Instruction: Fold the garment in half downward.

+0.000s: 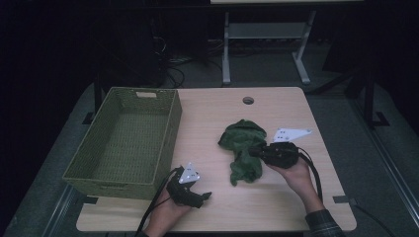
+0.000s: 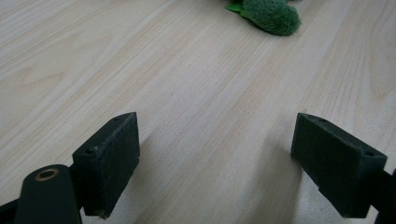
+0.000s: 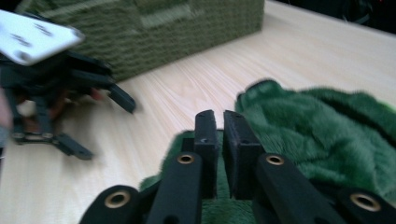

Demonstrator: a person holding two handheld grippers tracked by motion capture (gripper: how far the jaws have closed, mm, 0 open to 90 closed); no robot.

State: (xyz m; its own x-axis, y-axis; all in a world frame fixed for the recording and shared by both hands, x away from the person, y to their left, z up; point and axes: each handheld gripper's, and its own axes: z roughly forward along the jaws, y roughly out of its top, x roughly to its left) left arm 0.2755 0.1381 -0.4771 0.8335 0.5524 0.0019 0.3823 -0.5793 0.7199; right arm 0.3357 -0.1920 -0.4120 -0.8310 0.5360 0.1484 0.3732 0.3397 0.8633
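1. At far left I have the green woven basket (image 1: pixel 123 143) sitting on the left part of the wooden table (image 1: pixel 207 118), open side up.
2. Just off the basket's near right corner, my left gripper (image 1: pixel 203 197) rests low on the table by the front edge. In the left gripper view its jaws stand spread wide over bare wood, nothing between them, and a fuzzy green tip of the cloth (image 2: pixel 273 16) shows ahead, well apart from the pads.
3. Right of centre lies the green cloth (image 1: pixel 242 148), crumpled in a long heap on the tabletop, well apart from the basket.
4. My right gripper (image 1: pixel 253 150) comes in from the right at the cloth's right edge. In the right gripper view its jaws are pressed almost together above the green plush (image 3: pixel 327 126); I cannot tell whether a fold is pinched between them.
5. That same view shows the left gripper (image 3: pixel 100 123) farther off in front of the basket (image 3: pixel 177 32).
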